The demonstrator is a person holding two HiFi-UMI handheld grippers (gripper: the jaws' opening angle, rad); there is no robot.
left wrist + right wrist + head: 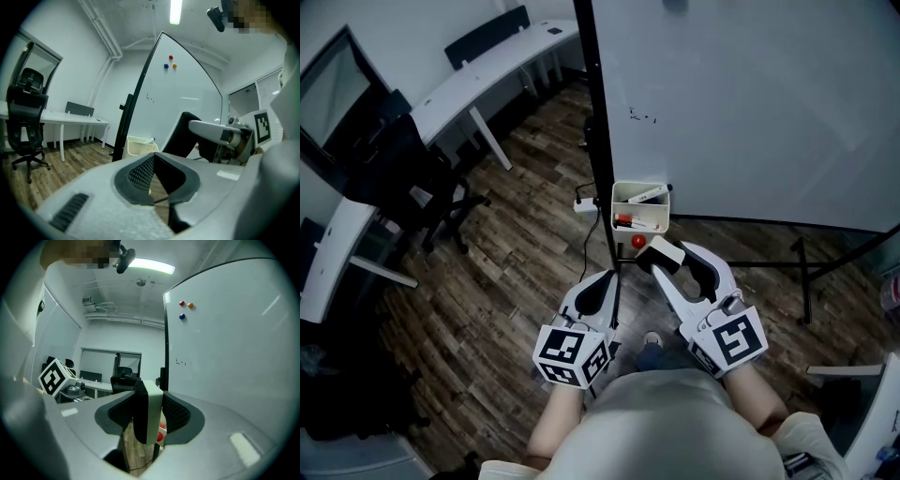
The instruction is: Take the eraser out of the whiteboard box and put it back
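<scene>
My right gripper (668, 256) is shut on the eraser (662, 249), a white block with a black felt face. In the right gripper view the eraser (150, 411) stands upright between the two black pads. It hangs just in front of and below the cream whiteboard box (622, 208), which is fixed at the whiteboard's (741, 103) lower left corner and holds markers. My left gripper (600, 284) is shut with nothing in it, left of the right one. The left gripper view shows the box (138, 145) ahead and the eraser's black face (185, 136) to the right.
The board's black post (598, 141) rises beside the box, and its stand legs (806, 272) spread over the wooden floor. A cable and power strip (586, 203) lie near the post. A black office chair (412, 178) and white desks (487, 75) stand to the left.
</scene>
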